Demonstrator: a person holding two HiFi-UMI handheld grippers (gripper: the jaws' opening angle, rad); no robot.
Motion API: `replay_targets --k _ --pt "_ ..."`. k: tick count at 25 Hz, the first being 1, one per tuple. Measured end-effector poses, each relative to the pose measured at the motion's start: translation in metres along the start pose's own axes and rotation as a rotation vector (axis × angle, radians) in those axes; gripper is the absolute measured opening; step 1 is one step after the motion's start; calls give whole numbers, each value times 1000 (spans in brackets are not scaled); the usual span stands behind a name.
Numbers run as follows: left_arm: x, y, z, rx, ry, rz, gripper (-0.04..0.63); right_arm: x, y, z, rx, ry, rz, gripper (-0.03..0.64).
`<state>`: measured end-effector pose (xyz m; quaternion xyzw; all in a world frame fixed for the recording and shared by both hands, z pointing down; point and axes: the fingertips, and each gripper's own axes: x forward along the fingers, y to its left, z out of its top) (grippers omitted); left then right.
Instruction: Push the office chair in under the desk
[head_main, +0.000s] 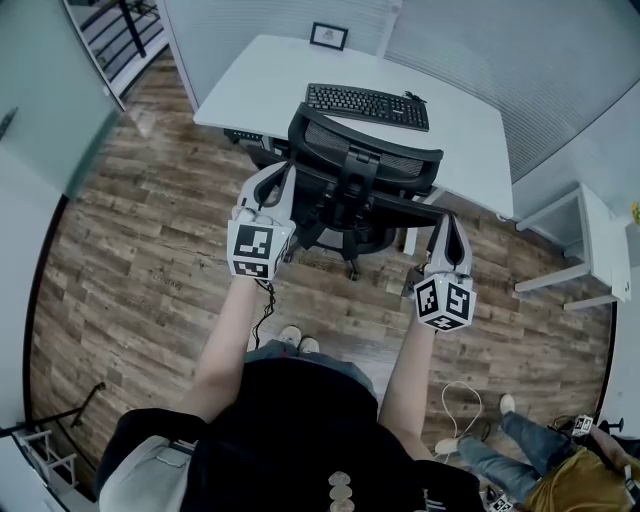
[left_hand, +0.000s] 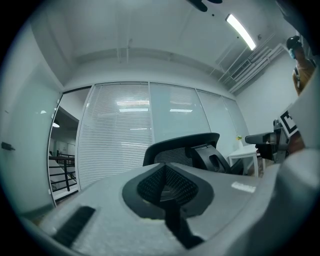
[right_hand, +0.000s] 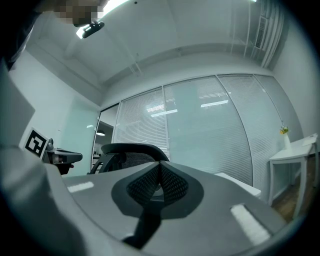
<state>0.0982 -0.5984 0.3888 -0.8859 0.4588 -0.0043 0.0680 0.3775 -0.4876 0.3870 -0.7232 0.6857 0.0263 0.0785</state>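
Note:
A black mesh office chair (head_main: 360, 160) stands with its seat partly under the white desk (head_main: 260, 85) and its back towards me. My left gripper (head_main: 288, 172) is shut at the left edge of the chair's back, with nothing between its jaws. My right gripper (head_main: 443, 222) is shut and empty by the right armrest. Whether either tip touches the chair I cannot tell. The left gripper (left_hand: 163, 169) looks upward past its closed jaws at the chair back (left_hand: 182, 147). From the right gripper (right_hand: 159, 169), the chair back (right_hand: 132, 150) shows to the left.
A black keyboard (head_main: 367, 105) and a small picture frame (head_main: 329, 37) lie on the desk. A white side table (head_main: 575, 240) stands at the right. A person sits on the floor at the lower right (head_main: 540, 460), near a white cable (head_main: 455, 400). Glass walls with blinds stand behind the desk.

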Motion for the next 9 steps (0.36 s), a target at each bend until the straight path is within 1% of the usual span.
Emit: replay_targets --k 9 --pt "0 -2 6 43 -1 -3 8 1 7 -1 -3 3 16 0"
